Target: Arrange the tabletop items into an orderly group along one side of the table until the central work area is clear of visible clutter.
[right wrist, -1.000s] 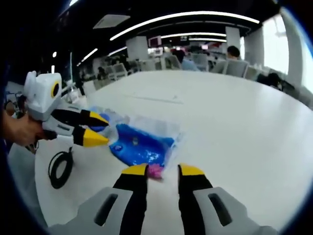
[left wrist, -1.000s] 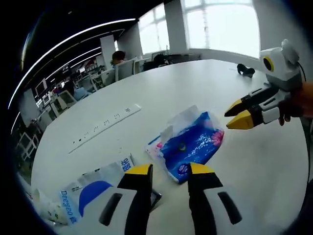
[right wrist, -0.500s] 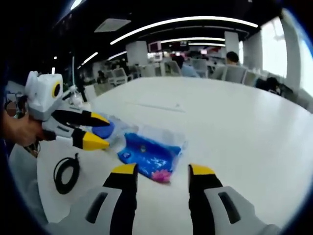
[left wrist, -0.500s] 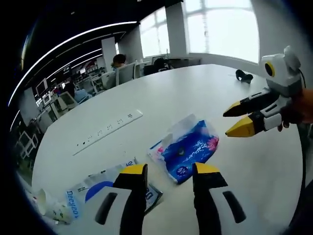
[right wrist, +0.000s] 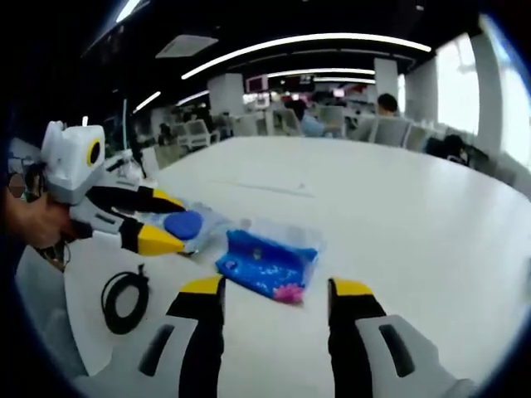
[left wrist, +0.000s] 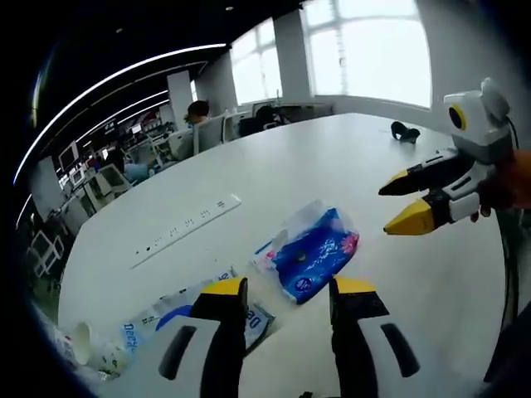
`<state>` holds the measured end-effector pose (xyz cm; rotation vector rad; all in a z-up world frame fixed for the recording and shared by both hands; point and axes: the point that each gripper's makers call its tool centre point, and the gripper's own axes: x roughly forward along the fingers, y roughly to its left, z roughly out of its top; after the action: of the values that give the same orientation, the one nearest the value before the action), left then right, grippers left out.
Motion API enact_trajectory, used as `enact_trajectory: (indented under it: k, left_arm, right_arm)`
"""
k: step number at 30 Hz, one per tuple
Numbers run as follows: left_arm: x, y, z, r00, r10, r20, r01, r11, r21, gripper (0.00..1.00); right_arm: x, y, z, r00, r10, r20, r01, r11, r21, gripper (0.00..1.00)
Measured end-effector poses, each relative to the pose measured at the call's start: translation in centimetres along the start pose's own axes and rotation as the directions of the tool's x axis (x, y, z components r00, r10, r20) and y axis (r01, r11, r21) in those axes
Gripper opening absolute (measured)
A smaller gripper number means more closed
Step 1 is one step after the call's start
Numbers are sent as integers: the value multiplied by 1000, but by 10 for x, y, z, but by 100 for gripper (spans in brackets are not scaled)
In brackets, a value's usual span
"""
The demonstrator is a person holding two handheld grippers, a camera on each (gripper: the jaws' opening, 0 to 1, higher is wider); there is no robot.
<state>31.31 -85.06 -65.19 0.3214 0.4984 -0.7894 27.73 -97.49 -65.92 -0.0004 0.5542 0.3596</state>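
Note:
A blue tissue pack (left wrist: 313,255) in clear wrap lies on the white table (left wrist: 332,166), just beyond my left gripper (left wrist: 284,288), which is open and empty. Left of it lies a white and blue packet (left wrist: 170,313). The right gripper (left wrist: 401,204) hovers open at the right, above the table and apart from the pack. In the right gripper view the same blue tissue pack (right wrist: 267,262) lies a little ahead of my open right gripper (right wrist: 275,288). The left gripper (right wrist: 163,221) hangs open at the left, over the white and blue packet (right wrist: 184,224).
A long white power strip (left wrist: 188,230) is set into the table behind the pack. A coiled black cable (right wrist: 126,291) lies near the table's edge. A crumpled paper cup (left wrist: 83,345) and a dark object (left wrist: 406,131) far off also sit on the table. Office chairs and seated people are beyond.
Both cameras have drawn back and up, so the blue pack looks smaller and farther. Both grippers' jaws have opened wider. The pack itself has not moved.

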Motion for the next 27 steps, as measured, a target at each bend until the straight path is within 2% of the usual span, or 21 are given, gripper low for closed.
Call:
enact_trajectory:
  k: [5, 11, 19, 27]
  left_arm:
    - [-13, 4, -4, 1000, 0, 9, 0, 1000, -2, 47]
    - [-28, 8, -5, 1000, -8, 20, 8, 1000, 11, 51]
    - [-51, 18, -3, 999, -18, 38, 17, 999, 29, 52]
    - [-72, 33, -12, 999, -19, 38, 17, 999, 35, 52]
  right_arm:
    - [-7, 8, 5, 999, -36, 8, 36, 999, -17, 55]
    - [-15, 19, 14, 998, -51, 23, 52, 998, -19, 57]
    - [-20, 43, 24, 998, -54, 38, 55, 998, -21, 55]
    - [-21, 67, 30, 999, -37, 34, 37, 999, -11, 51]
